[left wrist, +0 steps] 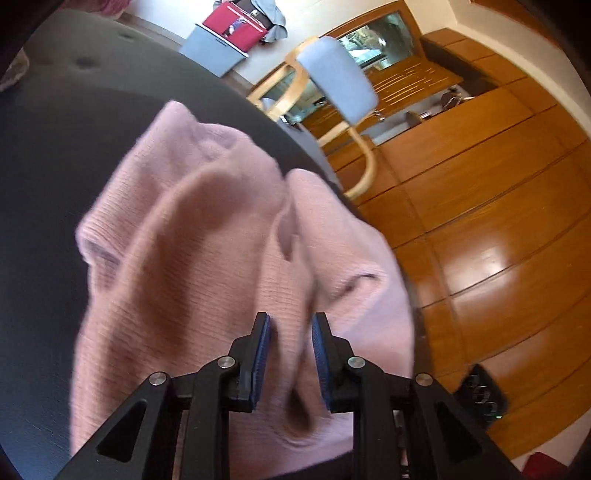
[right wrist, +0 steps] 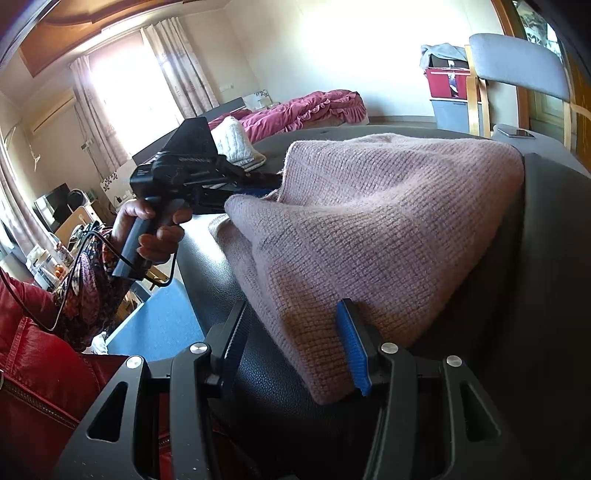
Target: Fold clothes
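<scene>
Left tool [left wrist: 290, 354]: jaws slightly spread, a ridge of the pink knit sweater [left wrist: 207, 236] runs up between the blue pads [left wrist: 262, 354]. Frame is motion-blurred, so can't confirm the pads press the fabric; looks like a loose gap on both sides. In the right wrist view the left tool's tip is buried in the sweater's far-left edge, so the jaws are hidden there. The person's hand [right wrist: 155, 229] wraps its grip, with a cable hanging off the handle and a patterned sleeve [right wrist: 85, 291] behind it.

Right tool [right wrist: 295, 347]: jaws about half spread, straddling the near corner of the sweater [right wrist: 369, 229]. The right blue pad [right wrist: 354, 350] touches the knit edge; the left finger stands clear of it over the dark surface. Not a pinch.

The sweater lies bunched in a heap on the black bench [left wrist: 55, 184], its near corner hanging toward the right tool.

Beyond: grey-padded wooden chair [left wrist: 332, 77], wood floor [left wrist: 498, 221], red bag [left wrist: 236, 26], bed with magenta bedding [right wrist: 306, 109].
</scene>
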